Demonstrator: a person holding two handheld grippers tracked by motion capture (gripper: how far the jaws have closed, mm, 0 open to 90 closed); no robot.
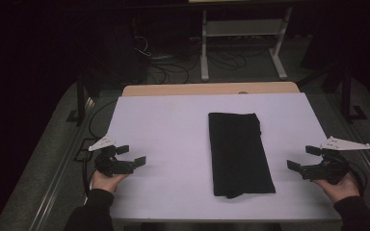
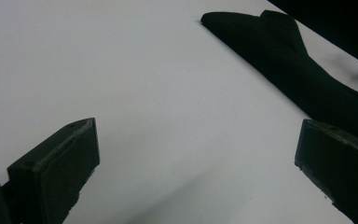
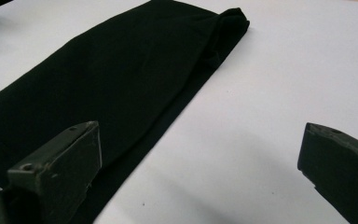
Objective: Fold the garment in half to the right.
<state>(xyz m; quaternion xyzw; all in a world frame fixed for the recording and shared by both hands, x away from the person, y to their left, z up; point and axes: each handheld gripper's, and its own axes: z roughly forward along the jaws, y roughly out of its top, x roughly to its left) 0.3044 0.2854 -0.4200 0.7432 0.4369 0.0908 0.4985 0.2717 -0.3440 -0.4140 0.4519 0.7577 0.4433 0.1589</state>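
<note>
Fingers of left gripper spread wide, nothing held, low over white table near its left edge. Black cloth lies flat right of centre, folded into a long strip, one near corner bunched a bit. Right gripper at right edge, jaws also wide apart, empty, aimed at cloth, not touching. Judging by this: cloth already folded lengthwise, neither gripper on it; either further folding remains or work is finished, can't tell. No brands, labels or readable writing.
</note>
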